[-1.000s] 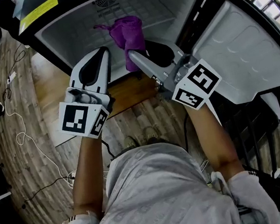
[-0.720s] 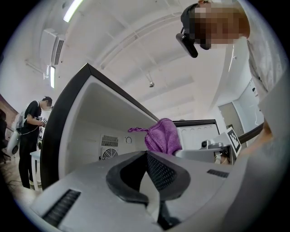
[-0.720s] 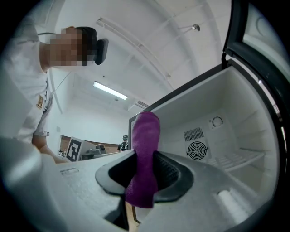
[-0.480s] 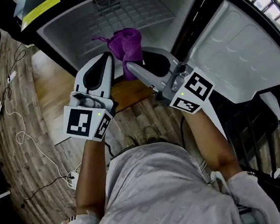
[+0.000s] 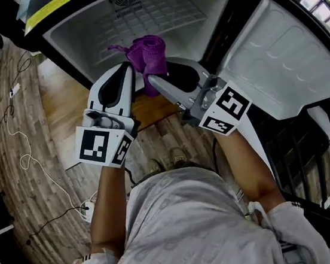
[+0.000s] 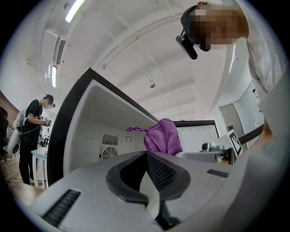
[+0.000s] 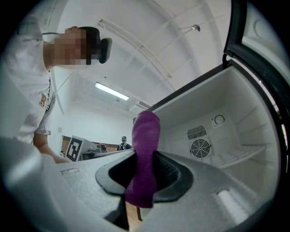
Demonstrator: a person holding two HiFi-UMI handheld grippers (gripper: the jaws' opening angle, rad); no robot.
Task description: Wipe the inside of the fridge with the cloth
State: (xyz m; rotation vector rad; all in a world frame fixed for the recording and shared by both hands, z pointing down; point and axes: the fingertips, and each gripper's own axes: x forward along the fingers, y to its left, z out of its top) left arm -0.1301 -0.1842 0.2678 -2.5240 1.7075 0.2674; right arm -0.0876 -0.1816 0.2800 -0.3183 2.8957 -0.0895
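Cloth: a purple cloth (image 5: pixel 149 52), bunched into a thick fold with a thin tail sticking out to its left.
Where it is: held up at the front opening of the fridge (image 5: pixel 88 33), in the air and touching no wall that I can see.
Right claw: the right claw (image 5: pixel 153 77) is pinching the cloth. In the right gripper view the fold stands up above the pads and a short end hangs below them.
Left claw: the left claw (image 5: pixel 125 66) is pressed together with nothing in it, just beside the cloth on its left.
Fridge: white and bare inside, with a ribbed shelf (image 5: pixel 158 11) and a round fan grille (image 7: pixel 200 147) on the back wall. The door (image 5: pixel 276 59) is swung wide to the right.
How it will handle: light, soft and limp, I judge. It should flatten against a wall under light pressure and drag rather than slide.
Where to hold: mid-fold, as now, with a good bunch above the pads to serve as the wiping face.
Risk: the loose tail could snag on the shelf ribs, and a thin pinch may let the cloth pull out during a hard stroke.
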